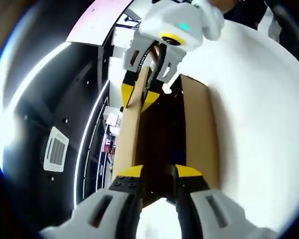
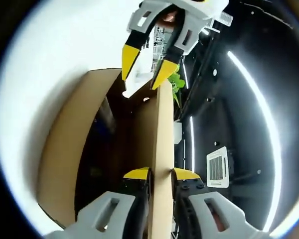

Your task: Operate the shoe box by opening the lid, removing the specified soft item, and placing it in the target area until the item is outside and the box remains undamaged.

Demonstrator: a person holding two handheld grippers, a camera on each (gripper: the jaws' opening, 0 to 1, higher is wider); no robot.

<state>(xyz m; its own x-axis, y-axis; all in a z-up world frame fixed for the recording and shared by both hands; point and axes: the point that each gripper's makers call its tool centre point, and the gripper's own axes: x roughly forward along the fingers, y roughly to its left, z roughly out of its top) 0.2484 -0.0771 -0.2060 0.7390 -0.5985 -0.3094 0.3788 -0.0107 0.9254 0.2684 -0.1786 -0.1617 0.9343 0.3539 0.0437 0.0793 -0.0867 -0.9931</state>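
Right gripper view: lid (image 2: pixel 162 149) edge pinched between right gripper (image 2: pixel 161 174) fingers.

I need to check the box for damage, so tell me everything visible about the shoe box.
The shoe box is plain brown cardboard, open, its inside dark and its contents unclear. It rests on a white surface. Its lid panel stands raised, seen edge-on. The right gripper has a jaw on each side of that panel's edge, and the left gripper sits at its far end. No tears or creases show.

A white table (image 1: pixel 259 99) below; ceiling vent (image 2: pixel 219 167) and light strips (image 2: pixel 261 99).
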